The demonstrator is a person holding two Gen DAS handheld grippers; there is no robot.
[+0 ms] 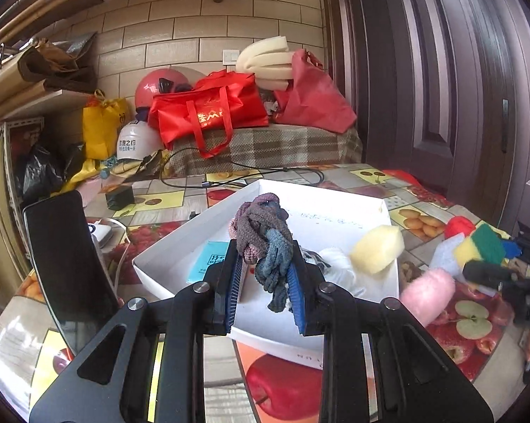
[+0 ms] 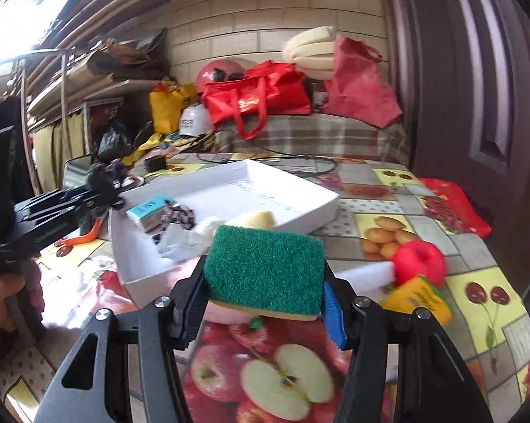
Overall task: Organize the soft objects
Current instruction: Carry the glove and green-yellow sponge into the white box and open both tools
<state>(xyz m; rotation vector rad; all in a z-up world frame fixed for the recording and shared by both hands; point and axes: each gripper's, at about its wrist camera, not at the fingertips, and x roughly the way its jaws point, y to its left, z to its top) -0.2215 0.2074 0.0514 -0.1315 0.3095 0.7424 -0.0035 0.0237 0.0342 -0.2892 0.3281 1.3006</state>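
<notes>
The left gripper (image 1: 265, 275) is pinching a bundle of fuzzy hair ties (image 1: 265, 239), purple, pink and blue-grey. The bundle sticks up past the tips and a bit hangs down between the blue pads. Right ahead of this gripper, and lower, is the white box (image 1: 335, 208). So the ties are over the near part of the box. I think a small move ahead and down, then letting go, would drop them in.

The right gripper (image 2: 263, 282) is pinching a sponge (image 2: 265, 268), green on top and yellow below. Its long side runs across, from one finger to the other. The box lies ahead of this gripper and a bit to the left, with the near rim just past the sponge. The left gripper looks nearer the box middle, so it may drop first.

In the box there is a pale yellow foam lump (image 1: 377, 246), a white cloth (image 1: 339, 268), a blue packet (image 1: 208, 261) and a stripy thing I cannot name.

To the right of the right gripper, on the counter (image 2: 388, 183), are a red soft ball (image 2: 420, 261), a white pad and another yellow sponge (image 2: 420, 299). A pink fluffy roll (image 1: 427, 296) lies just right of the left gripper.

The counter has a shiny fruit-picture cover. Behind it are a checked cloth with red bags (image 1: 208, 112), a tiled wall and a dark door (image 1: 458, 70).
</notes>
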